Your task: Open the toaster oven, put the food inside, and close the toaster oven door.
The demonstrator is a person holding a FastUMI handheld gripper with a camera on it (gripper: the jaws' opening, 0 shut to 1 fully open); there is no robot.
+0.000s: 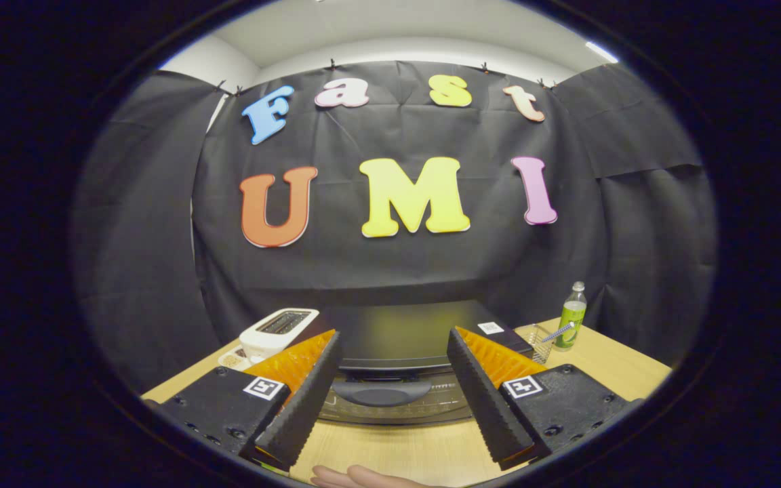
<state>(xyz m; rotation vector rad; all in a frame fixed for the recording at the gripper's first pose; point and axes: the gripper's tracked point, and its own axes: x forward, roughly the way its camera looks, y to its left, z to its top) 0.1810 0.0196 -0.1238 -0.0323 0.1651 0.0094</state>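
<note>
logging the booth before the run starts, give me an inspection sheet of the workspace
surface: light wooden table, bare strip in front of the oven
job's things: black toaster oven, door shut, handle facing the fingers; food not identifiable
clutter: white pop-up toaster beside the oven; green bottle and a clear cup holding a utensil on the oven's other side
grippers: hand-held gripper open, fingers spread either side of the oven handle, touching nothing
cables: nothing seen
surroundings: black cloth wall behind the table; a person's hand on the table's near edge
</note>
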